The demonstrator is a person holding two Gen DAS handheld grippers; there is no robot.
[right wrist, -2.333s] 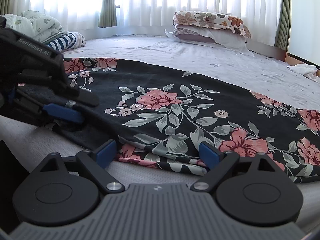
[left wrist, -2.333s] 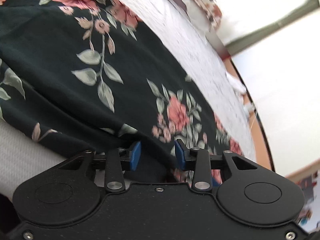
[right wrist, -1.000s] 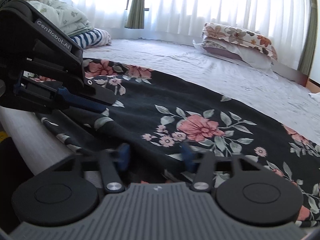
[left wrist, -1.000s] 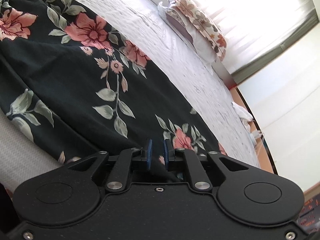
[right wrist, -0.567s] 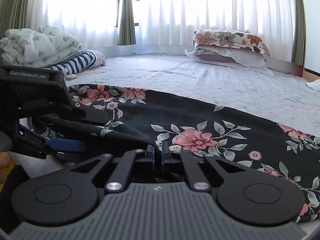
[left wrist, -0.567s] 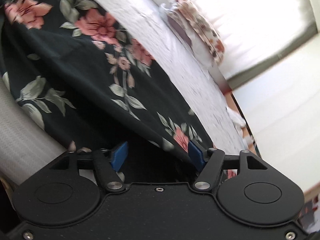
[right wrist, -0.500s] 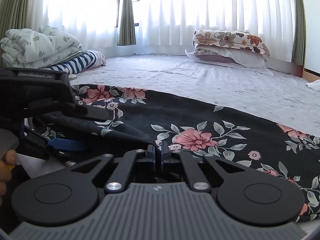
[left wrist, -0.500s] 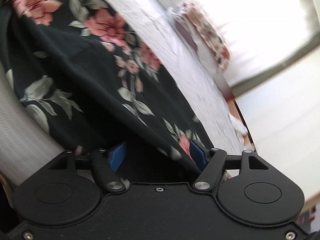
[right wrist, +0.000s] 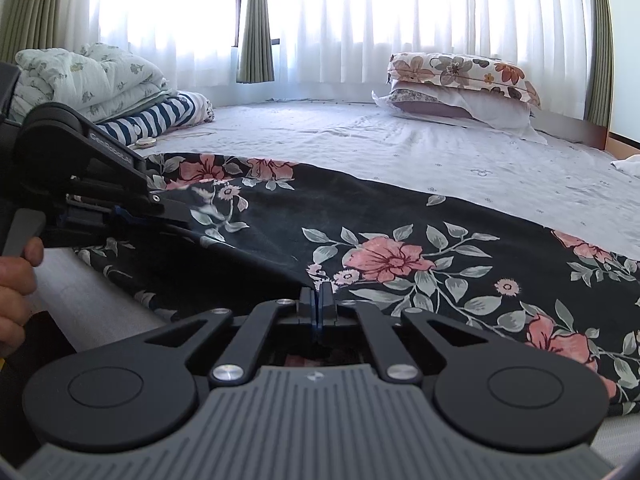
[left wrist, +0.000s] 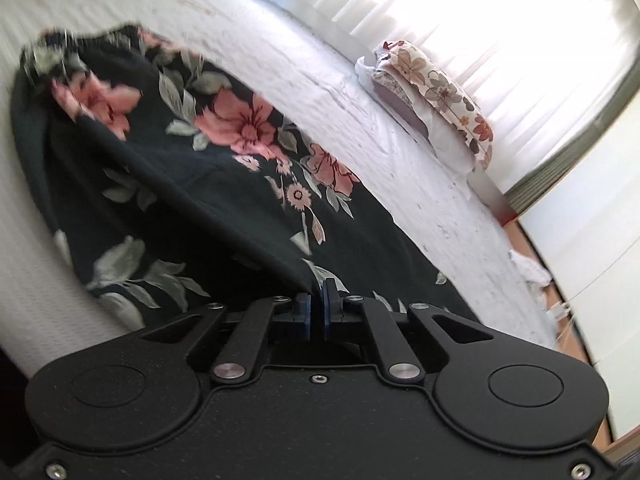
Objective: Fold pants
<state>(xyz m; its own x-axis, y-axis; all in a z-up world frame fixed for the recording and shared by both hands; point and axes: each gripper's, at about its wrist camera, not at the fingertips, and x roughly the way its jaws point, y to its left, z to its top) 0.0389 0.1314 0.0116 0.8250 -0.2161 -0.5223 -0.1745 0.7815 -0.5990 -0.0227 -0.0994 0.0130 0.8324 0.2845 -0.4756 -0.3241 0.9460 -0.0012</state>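
The pants [right wrist: 400, 240] are black with pink flowers and green leaves, spread across the near part of the bed. In the left wrist view the pants [left wrist: 200, 184] rise in a taut fold to my left gripper [left wrist: 317, 312], which is shut on their near edge. My right gripper [right wrist: 317, 304] is shut on the near edge further right, with the cloth lifted into a ridge. The left gripper [right wrist: 120, 212] also shows at the left of the right wrist view, held by a hand [right wrist: 16, 280].
The bed sheet [right wrist: 420, 148] is white. Floral pillows [right wrist: 460, 80] lie at the back right. A folded quilt [right wrist: 84, 76] and striped cloth [right wrist: 160, 114] lie at the back left. Curtained windows [right wrist: 360, 12] stand behind. A white cloth [right wrist: 628, 164] lies at the bed's right edge.
My left gripper opened, then shut again on the pants edge and lifted it. My right gripper shut on the edge about a second ago and has stayed shut, raising the cloth.
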